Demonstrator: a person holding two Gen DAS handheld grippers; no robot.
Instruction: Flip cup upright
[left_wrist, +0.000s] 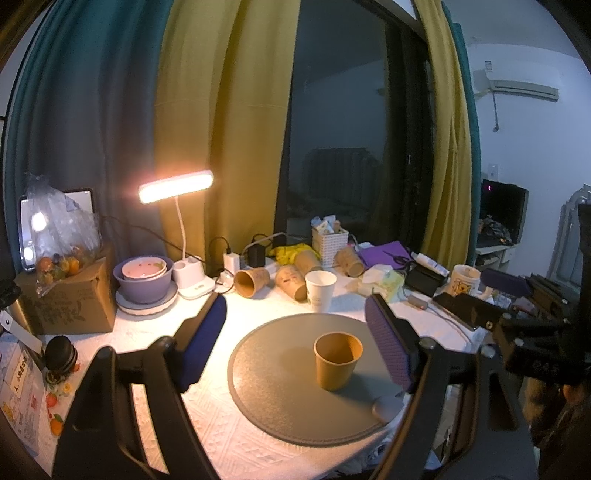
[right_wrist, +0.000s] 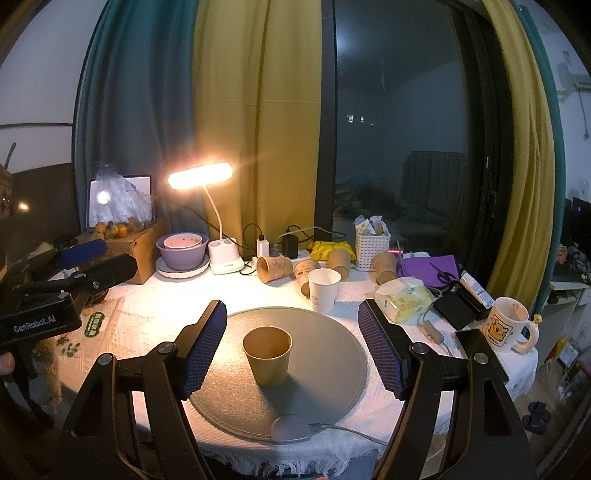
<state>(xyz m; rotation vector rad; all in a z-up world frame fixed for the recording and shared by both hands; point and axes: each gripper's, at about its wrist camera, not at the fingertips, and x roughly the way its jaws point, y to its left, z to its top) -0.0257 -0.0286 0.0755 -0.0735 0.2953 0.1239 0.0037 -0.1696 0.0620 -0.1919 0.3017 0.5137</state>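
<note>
I am seeing the cup (right_wrist: 267, 356) standing upright on the mat (right_wrist: 332, 354), in the middle. Behind the mat, another cup (right_wrist: 324, 289) is standing, with more cups (right_wrist: 274, 268) lying behind it. The lamp (right_wrist: 201, 176) is sitting back left, the mug (right_wrist: 506, 325) right.

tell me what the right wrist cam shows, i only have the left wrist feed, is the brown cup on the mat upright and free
Observer: Yes. The brown paper cup stands mouth up on the grey round mat, centred between the right gripper fingers, untouched.
Operator: anything at the mat's near edge
Observer: A grey puck-shaped device sits there, its cable trailing right across the tablecloth.
Operator: where's my left gripper
Observer: The left gripper is far left, above the table edge, away from the cup.
</note>
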